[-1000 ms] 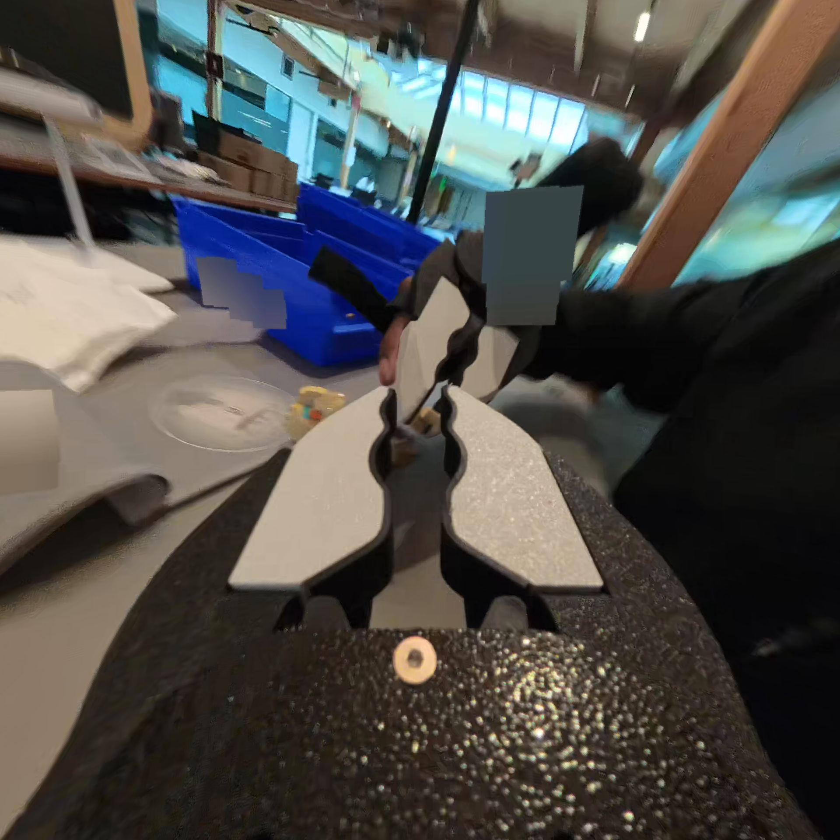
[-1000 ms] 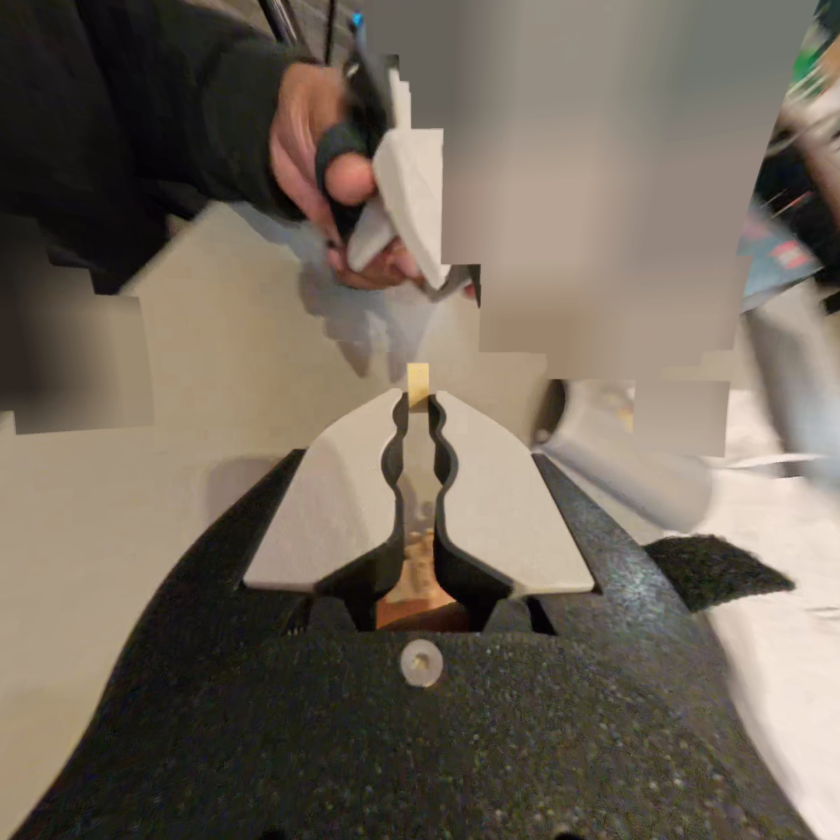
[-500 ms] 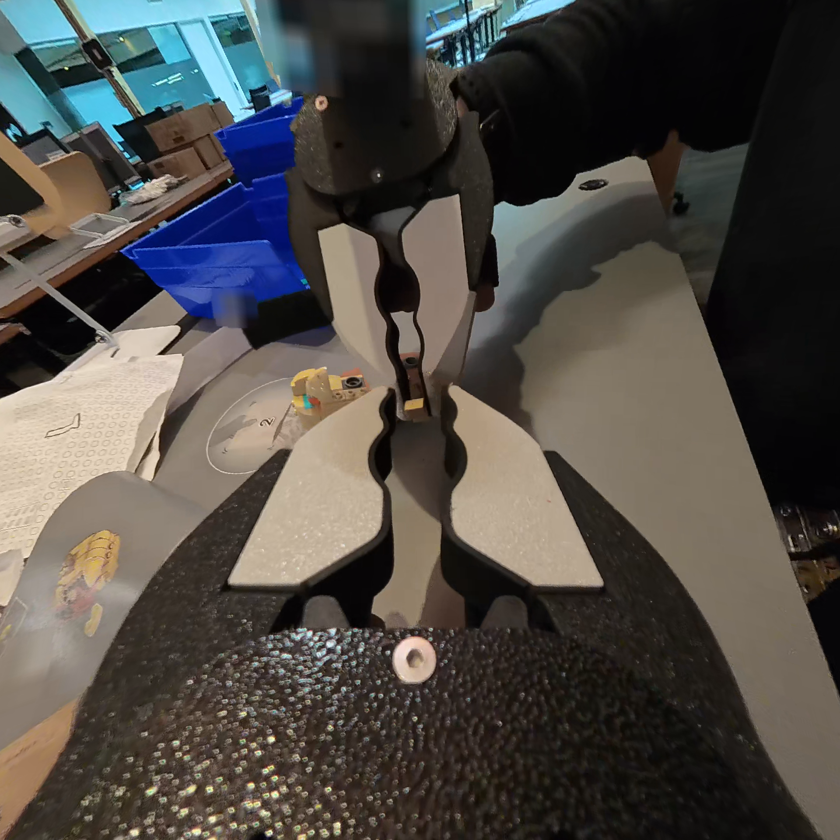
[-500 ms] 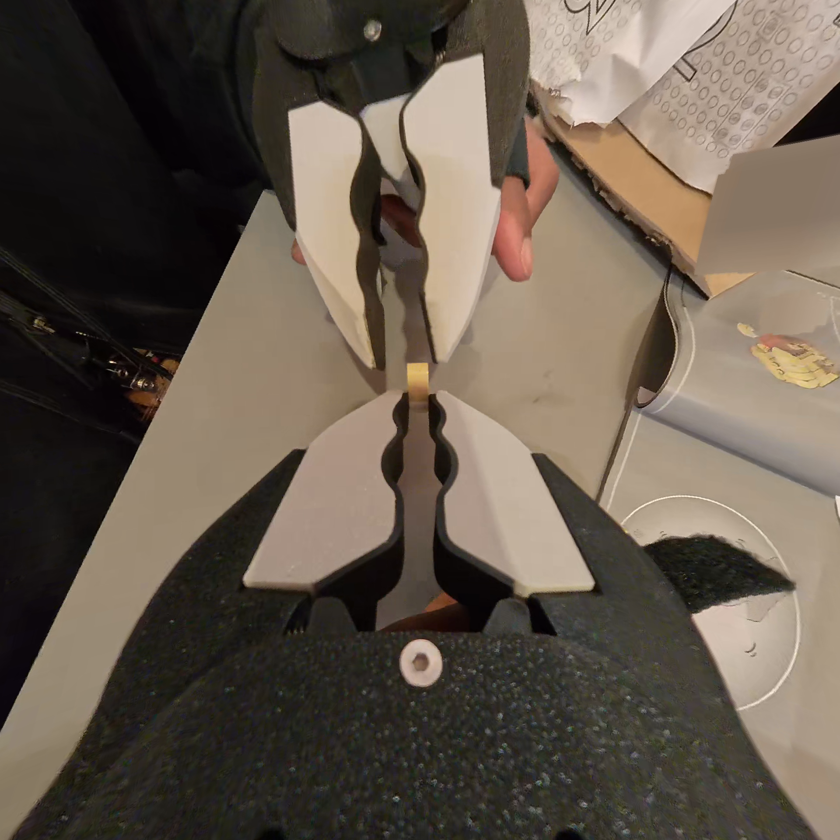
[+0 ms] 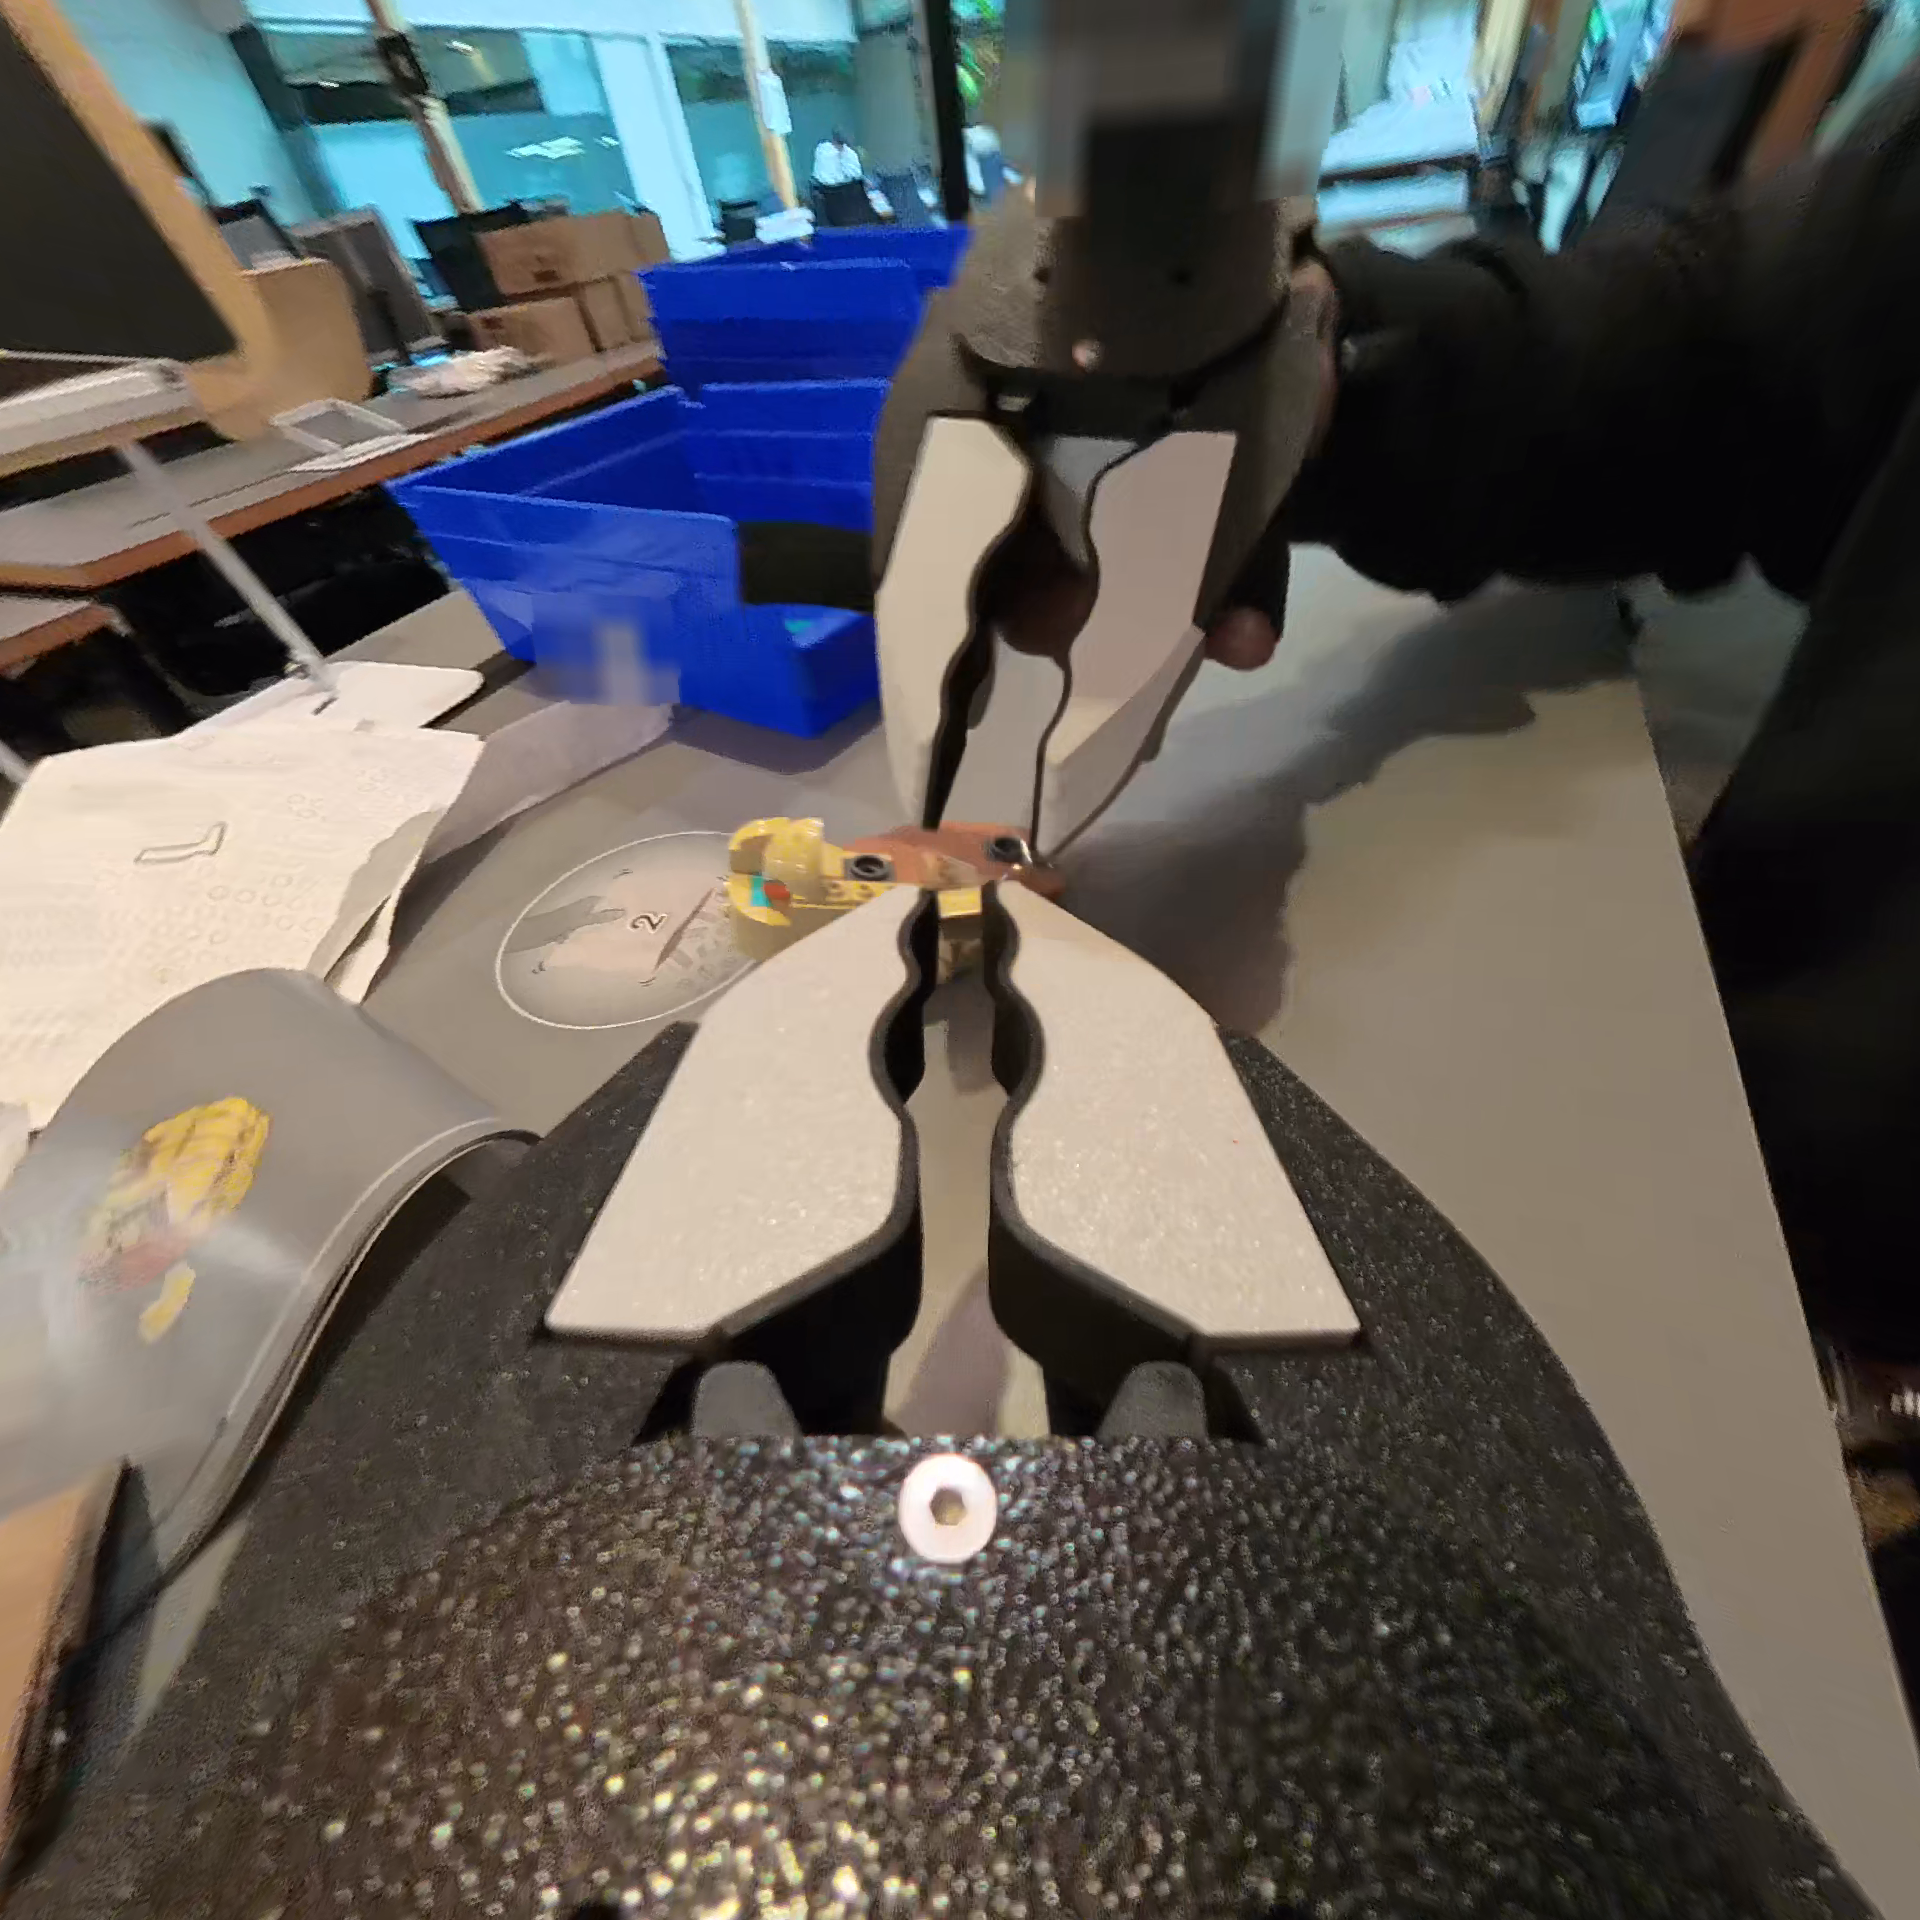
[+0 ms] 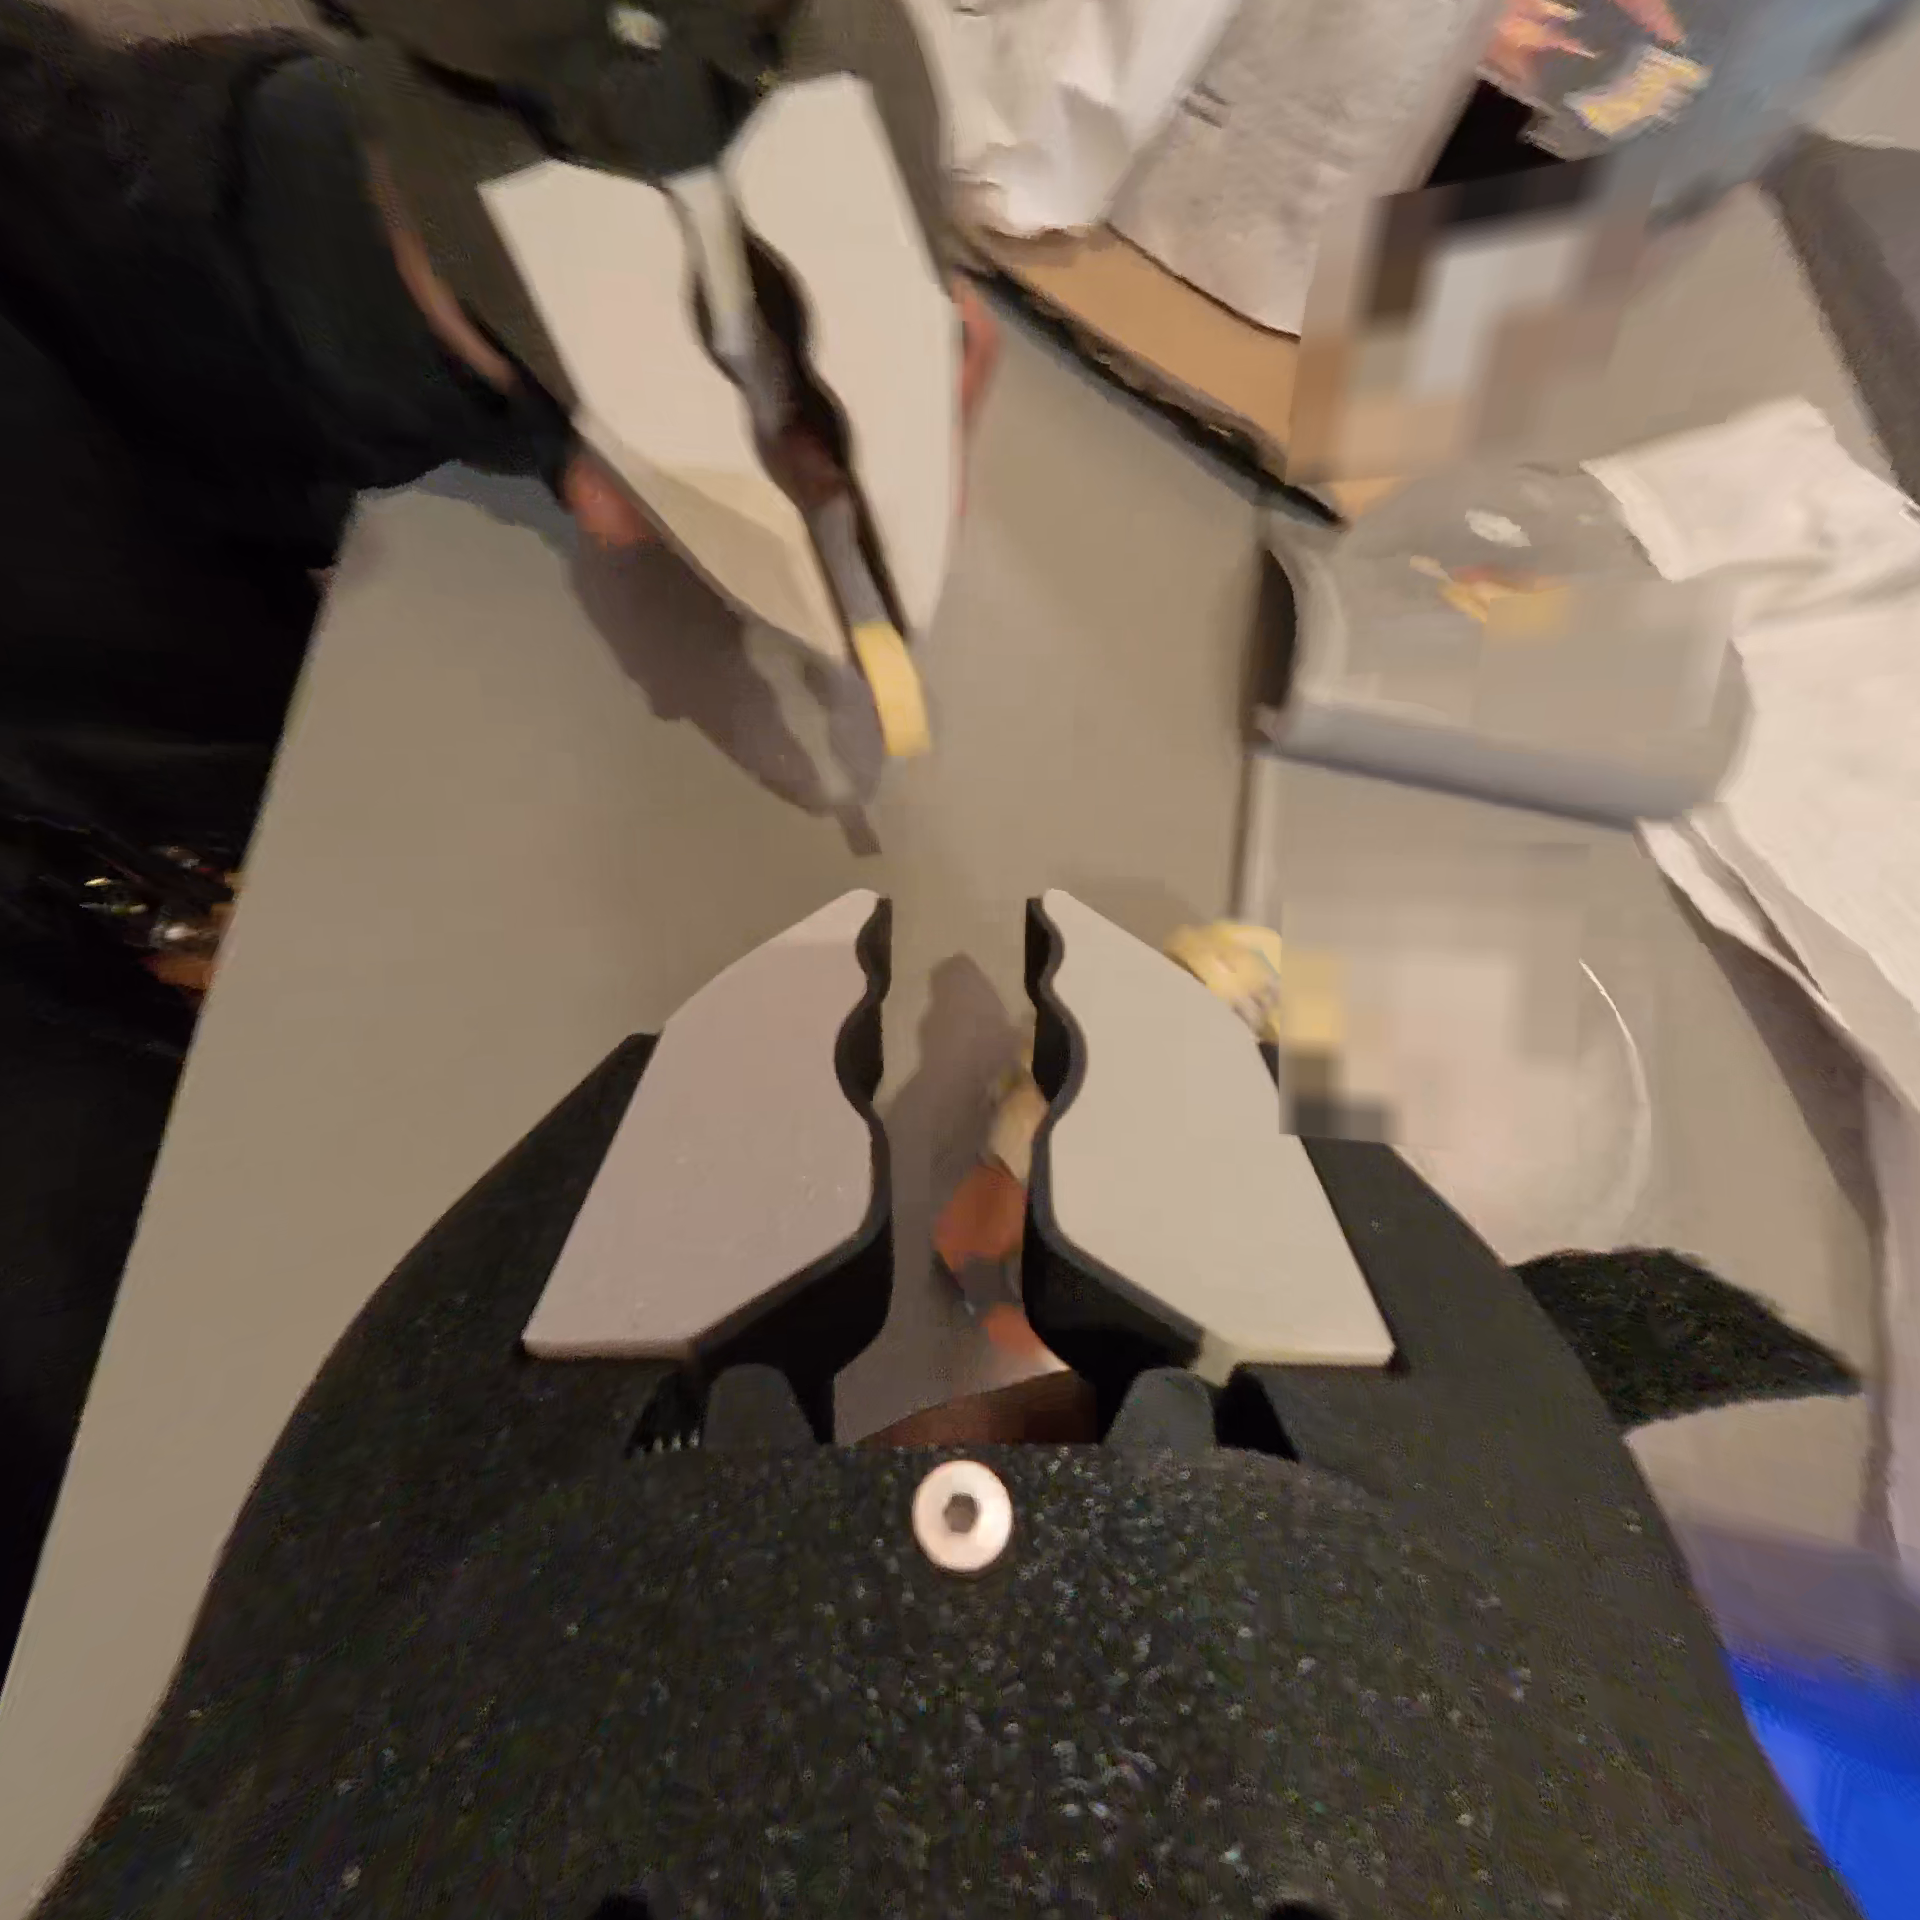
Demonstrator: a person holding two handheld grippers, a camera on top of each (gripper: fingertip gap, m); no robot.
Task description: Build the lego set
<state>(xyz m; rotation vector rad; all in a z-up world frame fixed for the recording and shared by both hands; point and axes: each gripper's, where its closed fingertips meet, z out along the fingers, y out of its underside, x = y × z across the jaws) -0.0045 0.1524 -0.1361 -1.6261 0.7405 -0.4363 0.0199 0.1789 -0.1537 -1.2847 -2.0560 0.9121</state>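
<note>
Left gripper (image 5: 958, 914) clamps small yellow brick (image 5: 958, 906), frame centre; right gripper (image 6: 958, 914) open, empty, above brown-and-yellow brick model (image 5: 883, 868).

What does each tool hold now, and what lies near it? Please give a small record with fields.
Left tool: shut on a small yellow brick
Right tool: open, nothing between its pads
At the right tool's tips: brown plate, contact unclear
Beside the plate: yellow figure
Surface: grey table
Behind: blue bins, paper sheets
</note>
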